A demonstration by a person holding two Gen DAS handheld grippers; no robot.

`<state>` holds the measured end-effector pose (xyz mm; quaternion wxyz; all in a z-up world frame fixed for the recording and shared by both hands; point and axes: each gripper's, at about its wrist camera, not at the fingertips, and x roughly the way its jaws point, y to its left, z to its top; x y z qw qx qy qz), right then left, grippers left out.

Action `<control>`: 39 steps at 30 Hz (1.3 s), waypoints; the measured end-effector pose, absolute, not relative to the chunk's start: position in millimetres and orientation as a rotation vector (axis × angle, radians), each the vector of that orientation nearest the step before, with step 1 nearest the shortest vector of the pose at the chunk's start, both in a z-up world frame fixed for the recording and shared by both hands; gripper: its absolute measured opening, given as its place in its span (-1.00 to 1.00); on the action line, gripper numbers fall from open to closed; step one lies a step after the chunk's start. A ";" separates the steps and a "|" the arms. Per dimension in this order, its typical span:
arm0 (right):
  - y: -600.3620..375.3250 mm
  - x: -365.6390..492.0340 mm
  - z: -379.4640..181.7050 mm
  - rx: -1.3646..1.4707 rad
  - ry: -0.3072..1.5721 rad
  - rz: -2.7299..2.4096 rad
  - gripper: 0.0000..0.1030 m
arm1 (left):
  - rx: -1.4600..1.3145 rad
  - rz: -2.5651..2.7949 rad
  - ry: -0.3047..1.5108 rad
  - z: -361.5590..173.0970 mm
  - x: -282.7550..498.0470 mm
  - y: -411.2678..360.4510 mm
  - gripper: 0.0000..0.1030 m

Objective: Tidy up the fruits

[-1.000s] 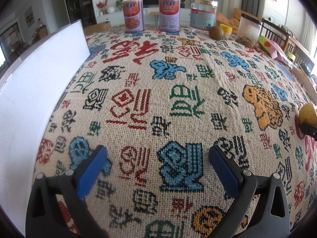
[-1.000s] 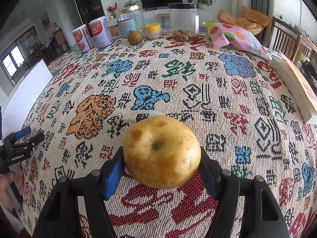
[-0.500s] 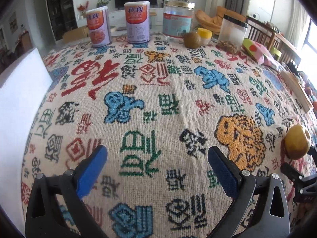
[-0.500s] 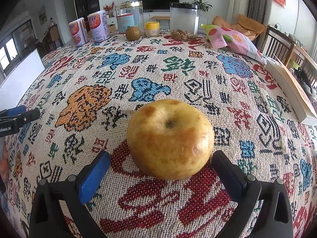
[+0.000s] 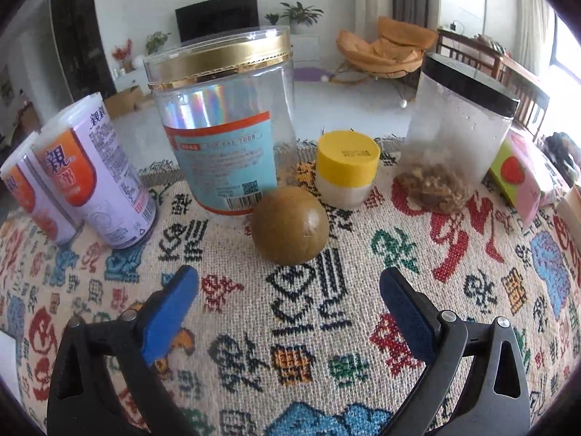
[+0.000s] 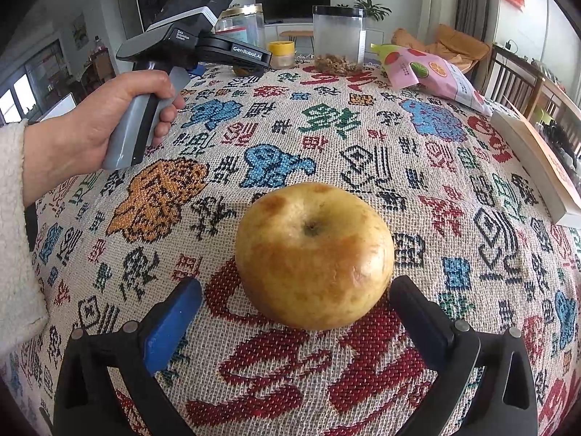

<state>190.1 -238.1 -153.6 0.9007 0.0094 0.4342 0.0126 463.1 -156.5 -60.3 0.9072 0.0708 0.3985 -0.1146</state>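
On your tablecloth [image 5: 326, 327], the round fruit [image 5: 289, 225] is sitting before the labelled jar [image 5: 225, 123] and small capped pot [image 5: 346, 167], two cans [image 5: 90, 174] standing left, the nut container [image 5: 454, 134] right, the apple [image 6: 314, 254] lying well nearer you.

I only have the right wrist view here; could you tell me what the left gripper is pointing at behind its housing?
Observer: The left gripper is open, aimed at a round brown-green fruit resting on the tablecloth.
Operator: Is it touching the fruit?
Observer: No, the fruit sits ahead of the fingertips, untouched.
Operator: What is beside it?
Observer: Two purple cans stand left of the clear jar, out of your view.
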 end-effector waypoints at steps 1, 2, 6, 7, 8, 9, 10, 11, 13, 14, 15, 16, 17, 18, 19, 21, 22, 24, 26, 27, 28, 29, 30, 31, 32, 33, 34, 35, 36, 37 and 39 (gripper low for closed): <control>-237.9 190.0 -153.5 0.019 0.898 0.027 1.00 | 0.132 -0.231 0.816 -60.4 468.4 -156.7 0.95; -237.7 189.8 -153.2 0.020 0.898 0.030 1.00 | 0.120 -0.228 0.810 -61.0 472.7 -157.2 0.95; -239.1 189.2 -152.7 0.033 0.893 0.039 1.00 | 0.108 -0.249 0.811 -65.7 480.6 -161.3 0.48; -239.3 188.8 -152.6 0.036 0.892 0.040 1.00 | 0.109 -0.257 0.827 -68.0 484.0 -163.2 0.00; -239.5 188.8 -152.6 0.037 0.891 0.040 1.00 | 0.109 -0.254 0.839 -69.6 486.2 -164.2 -0.02; -239.5 188.8 -152.4 0.038 0.891 0.040 1.00 | 0.100 -0.257 0.831 -68.5 484.5 -163.6 -0.02; -239.3 188.9 -152.3 0.038 0.892 0.040 1.00 | 0.088 -0.261 0.814 -65.7 480.8 -161.7 -0.03; -239.3 188.9 -152.3 0.037 0.892 0.040 1.00 | 0.080 -0.262 0.795 -62.4 475.5 -158.5 -0.03; -239.1 188.9 -152.2 0.036 0.892 0.039 1.00 | 0.081 -0.266 0.786 -57.1 460.6 -150.5 -0.03; -238.9 188.9 -152.1 0.035 0.892 0.039 1.00 | 0.078 -0.274 0.795 -54.1 450.0 -142.1 -0.03; -238.9 189.0 -152.1 0.035 0.892 0.039 1.00 | 0.074 -0.284 0.811 -51.6 436.6 -133.8 -0.03; -238.9 189.0 -152.1 0.035 0.892 0.039 1.00 | 0.067 -0.292 0.830 -49.6 420.1 -124.0 -0.03; -238.9 189.0 -152.2 0.035 0.892 0.039 1.00 | 0.068 -0.295 0.849 -47.5 400.6 -113.9 -0.03; -238.6 189.2 -152.2 0.033 0.893 0.038 1.00 | 0.076 -0.299 0.870 -45.6 379.3 -103.6 -0.03; -238.3 189.2 -152.4 0.031 0.894 0.037 1.00 | 0.088 -0.306 0.885 -44.2 354.6 -92.7 -0.03; -237.9 189.4 -152.6 0.028 0.896 0.035 1.00 | 0.115 -0.320 0.914 -41.7 304.3 -74.0 -0.03; -237.7 189.5 -152.7 0.025 0.897 0.034 1.00 | 0.124 -0.326 0.932 -42.2 278.6 -64.7 -0.03; -236.7 189.9 -152.9 0.017 0.900 0.030 1.00 | 0.117 -0.330 0.962 -44.8 230.8 -45.0 -0.03; -235.9 190.4 -153.2 0.010 0.903 0.026 1.00 | 0.127 -0.313 0.977 -51.5 191.5 -31.1 -0.03; -235.2 190.4 -153.4 0.006 0.904 0.023 1.00 | 0.127 -0.299 0.976 -54.8 175.0 -20.4 -0.03; -234.4 190.6 -153.6 0.000 0.906 0.020 1.00 | 0.113 -0.286 0.975 -59.1 160.2 -10.2 -0.02; -233.4 190.7 -153.7 -0.008 0.908 0.015 1.00 | 0.094 -0.277 0.969 -62.8 152.6 -4.6 -0.02; -233.0 190.8 -153.7 -0.014 0.909 0.013 1.00 | 0.076 -0.277 0.950 -63.9 147.1 1.5 0.00; -233.2 191.1 -153.8 -0.013 0.909 0.014 1.00 | 0.073 -0.265 0.929 -64.3 143.9 3.2 0.08; -234.0 191.0 -153.7 -0.010 0.909 0.016 1.00 | 0.082 -0.246 0.913 -65.3 142.5 2.7 0.19; -234.4 191.1 -153.8 -0.009 0.909 0.016 1.00 | 0.095 -0.226 0.904 -67.1 143.1 1.4 0.51; -234.2 191.1 -153.9 -0.011 0.909 0.016 1.00 | 0.106 -0.209 0.903 -69.7 145.5 0.2 0.82; -234.1 190.9 -153.9 -0.013 0.909 0.015 1.00 | 0.108 -0.192 0.917 -74.0 149.1 0.3 0.88; -234.2 190.9 -153.9 -0.013 0.909 0.015 1.00 | 0.105 -0.184 0.945 -78.0 153.6 0.1 0.90; -234.0 191.0 -153.9 -0.013 0.909 0.015 1.00 | 0.089 -0.181 0.942 -77.0 157.4 0.5 0.92; -234.2 191.1 -153.9 -0.011 0.909 0.017 1.00 | 0.087 -0.166 0.952 -79.8 159.5 1.8 0.99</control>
